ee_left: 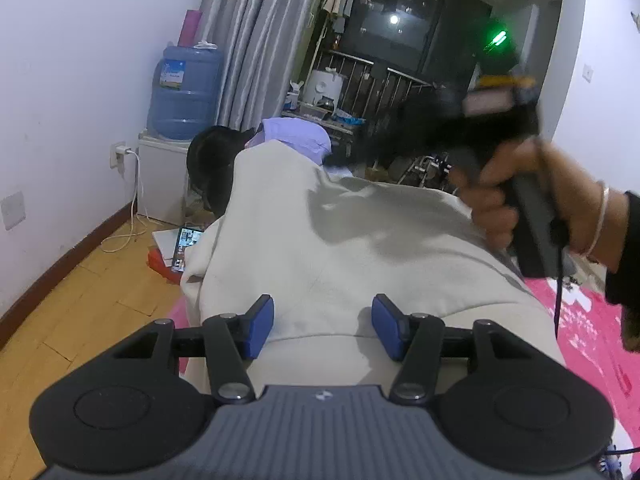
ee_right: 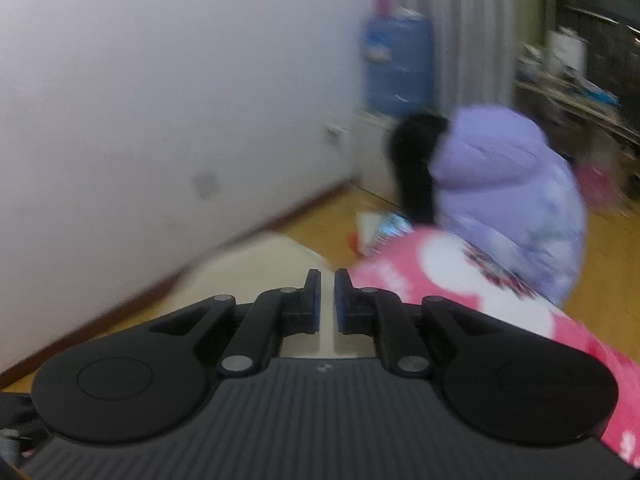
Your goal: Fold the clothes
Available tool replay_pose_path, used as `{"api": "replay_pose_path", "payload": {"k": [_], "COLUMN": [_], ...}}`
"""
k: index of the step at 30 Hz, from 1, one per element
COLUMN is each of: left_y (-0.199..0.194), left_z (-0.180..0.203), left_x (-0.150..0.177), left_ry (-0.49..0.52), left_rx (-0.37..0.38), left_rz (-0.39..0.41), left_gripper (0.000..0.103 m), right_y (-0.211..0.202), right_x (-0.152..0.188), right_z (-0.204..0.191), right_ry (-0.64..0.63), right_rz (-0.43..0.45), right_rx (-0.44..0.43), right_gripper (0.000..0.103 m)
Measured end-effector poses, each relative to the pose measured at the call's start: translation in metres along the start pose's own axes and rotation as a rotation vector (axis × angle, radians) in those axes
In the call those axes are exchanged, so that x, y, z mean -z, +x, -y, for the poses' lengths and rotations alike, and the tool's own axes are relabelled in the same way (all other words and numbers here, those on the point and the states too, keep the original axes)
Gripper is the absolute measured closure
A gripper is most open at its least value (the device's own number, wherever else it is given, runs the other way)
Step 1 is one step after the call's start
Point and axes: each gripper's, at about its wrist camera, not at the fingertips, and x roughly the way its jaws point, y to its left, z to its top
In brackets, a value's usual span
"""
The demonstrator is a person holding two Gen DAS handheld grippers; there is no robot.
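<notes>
**Cream garment spread on the pink blanket**

Looking along my left hand-held gripper (ee_left: pixel 323 327), I see its blue pads spread wide, released, hovering just over the near hem of the cream sweatshirt (ee_left: pixel 340 240), which lies on a pink blanket (ee_left: pixel 592 328). My right hand-held gripper (ee_right: pixel 327 304) shows nearly closed pads with cream cloth between them; the blur keeps me from telling whether they pinch it. A person in a purple jacket (ee_right: pixel 508 200) crouches beyond.
</notes>
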Motion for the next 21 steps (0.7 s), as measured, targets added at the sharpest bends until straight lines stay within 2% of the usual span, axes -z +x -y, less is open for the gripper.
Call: {"api": "replay_pose_path", "payload": {"k": [2, 6, 8, 9, 11, 14, 18, 21], "left_y": [-0.001, 0.002, 0.005, 0.006, 0.005, 0.004, 0.003, 0.003], "left_z": [0.001, -0.001, -0.004, -0.007, -0.012, -0.009, -0.01, -0.011], "left_x": [0.002, 0.002, 0.002, 0.001, -0.001, 0.0, 0.0, -0.001], "left_ry": [0.002, 0.007, 0.0, -0.01, -0.032, -0.008, -0.004, -0.001], "left_rx": [-0.002, -0.017, -0.041, -0.038, -0.013, -0.013, -0.011, -0.009], "left_rz": [0.006, 0.006, -0.003, -0.008, -0.017, -0.013, -0.014, -0.018], "left_gripper": [0.048, 0.048, 0.048, 0.048, 0.048, 0.047, 0.047, 0.047], "right_y": [0.003, 0.062, 0.085, 0.087, 0.082, 0.042, -0.028, -0.064], "right_x": [-0.009, -0.009, -0.005, -0.006, -0.006, -0.01, -0.014, -0.002], "right_z": [-0.013, -0.012, 0.006, 0.014, 0.024, 0.02, 0.055, 0.068], "right_ry": [-0.012, -0.018, 0.109, 0.175, 0.273, 0.251, 0.267, 0.2], "right_rz": [-0.022, -0.159, -0.232, -0.234, -0.221, -0.102, 0.053, 0.052], "right_rx": [-0.077, -0.065, -0.081, -0.098, -0.106, -0.059, 0.021, 0.102], "right_gripper": [0.096, 0.099, 0.102, 0.103, 0.103, 0.101, 0.098, 0.097]}}
